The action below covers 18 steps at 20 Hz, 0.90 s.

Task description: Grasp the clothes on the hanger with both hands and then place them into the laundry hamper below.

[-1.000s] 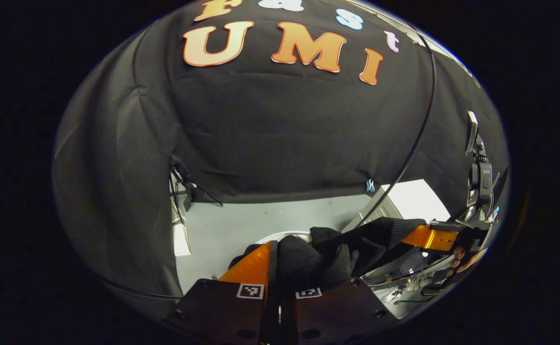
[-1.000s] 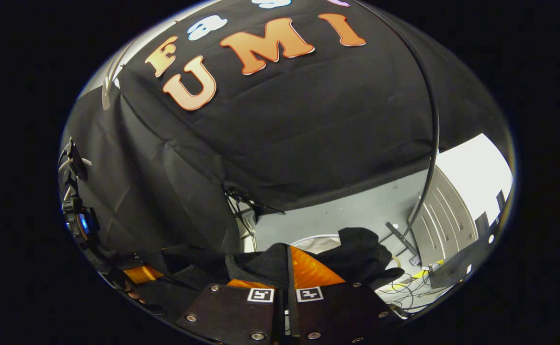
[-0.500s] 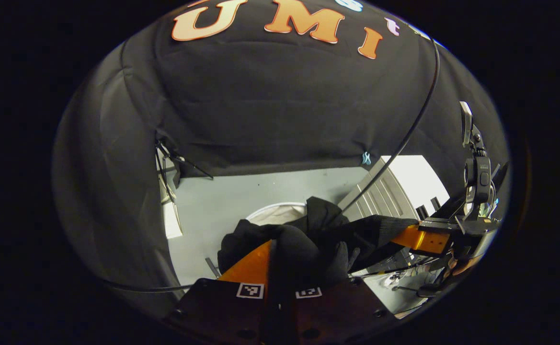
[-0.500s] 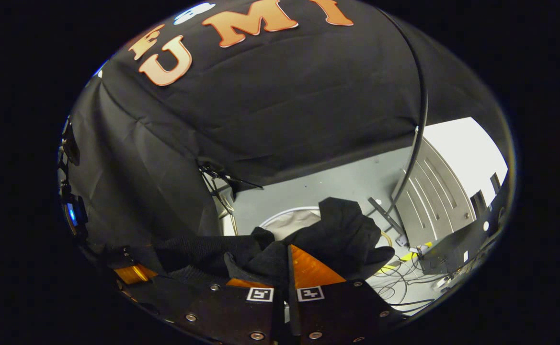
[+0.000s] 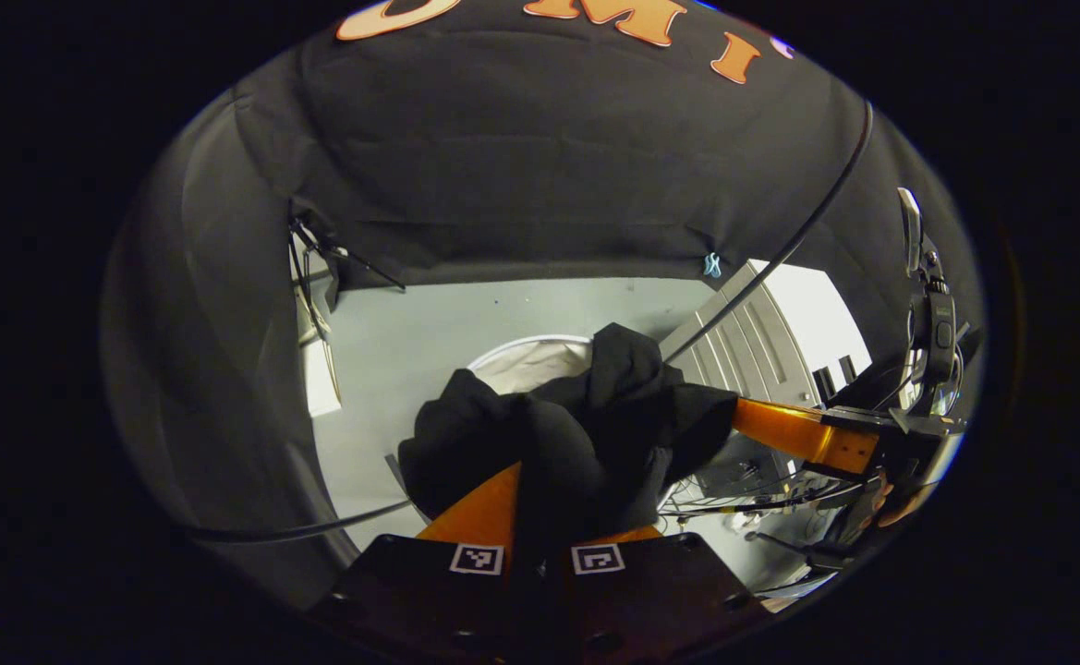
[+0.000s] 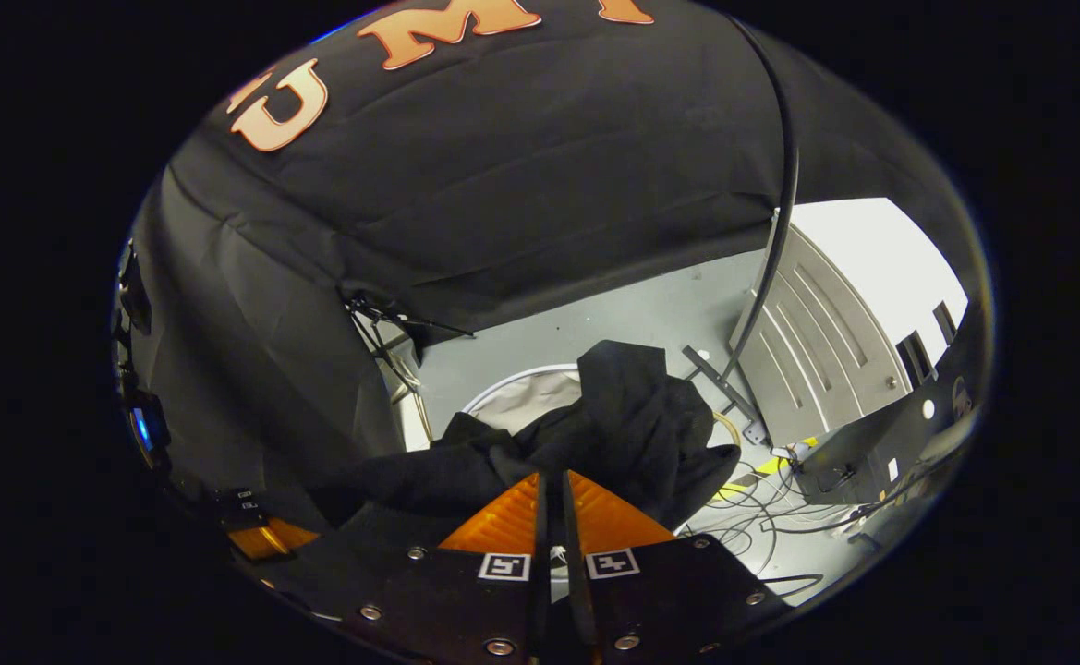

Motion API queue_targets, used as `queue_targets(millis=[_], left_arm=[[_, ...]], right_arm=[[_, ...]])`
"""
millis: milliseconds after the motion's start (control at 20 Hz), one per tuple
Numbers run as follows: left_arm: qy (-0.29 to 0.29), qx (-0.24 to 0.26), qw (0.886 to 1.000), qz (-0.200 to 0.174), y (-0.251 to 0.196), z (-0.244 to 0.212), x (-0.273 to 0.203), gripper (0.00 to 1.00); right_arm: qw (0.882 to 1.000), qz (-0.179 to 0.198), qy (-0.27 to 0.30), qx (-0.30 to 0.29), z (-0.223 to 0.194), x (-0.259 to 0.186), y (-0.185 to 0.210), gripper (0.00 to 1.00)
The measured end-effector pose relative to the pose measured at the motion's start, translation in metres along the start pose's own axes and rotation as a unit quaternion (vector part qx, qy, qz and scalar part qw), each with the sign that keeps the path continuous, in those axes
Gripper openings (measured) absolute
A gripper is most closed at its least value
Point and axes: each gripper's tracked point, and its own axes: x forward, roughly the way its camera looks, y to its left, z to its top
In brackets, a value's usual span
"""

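A black garment [image 5: 586, 420] hangs bunched between both grippers, above the white round hamper [image 5: 532, 356] on the grey floor. My left gripper [image 5: 540, 480] is shut on one end of the cloth, which drapes over its fingers. In the left gripper view the right gripper [image 5: 803, 439] reaches in from the right, its fingers buried in the same cloth. In the right gripper view the garment [image 6: 637, 420] spills forward from my right gripper [image 6: 553, 477], whose fingers are pressed together on its edge. The hamper [image 6: 512, 392] shows behind it, and the left gripper [image 6: 262, 536] sits at lower left.
A black cable [image 6: 775, 231] runs down to the floor beside a grey ribbed panel [image 6: 812, 342]. Loose wires [image 6: 761, 531] lie on the floor at right. A stand with clips [image 5: 318, 286] is at the curtain's left corner.
Both grippers have tipped and moved downward with the garment. The cloth now hangs lower over the hamper, and more floor shows.
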Motion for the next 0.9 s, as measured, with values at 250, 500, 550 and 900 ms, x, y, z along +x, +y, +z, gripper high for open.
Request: queue_targets(millis=[250,500,550,900], left_arm=[[0.006,-0.006,1.000,0.003,0.002,0.004,0.003,0.17],[0.009,-0.009,1.000,-0.003,0.003,0.004,0.002,0.26],[0.010,-0.009,1.000,0.000,0.003,0.002,0.002,0.22],[0.006,-0.006,1.000,0.001,0.010,-0.002,-0.011,0.69]], right_arm=[[1.000,-0.008,0.005,-0.006,0.001,0.004,0.002,0.11],[1.000,-0.018,0.011,-0.008,-0.001,0.001,-0.003,0.17],[1.000,-0.019,0.011,-0.009,-0.001,0.001,-0.003,0.23],[0.999,-0.035,-0.005,-0.010,0.011,-0.020,-0.011,0.55]])
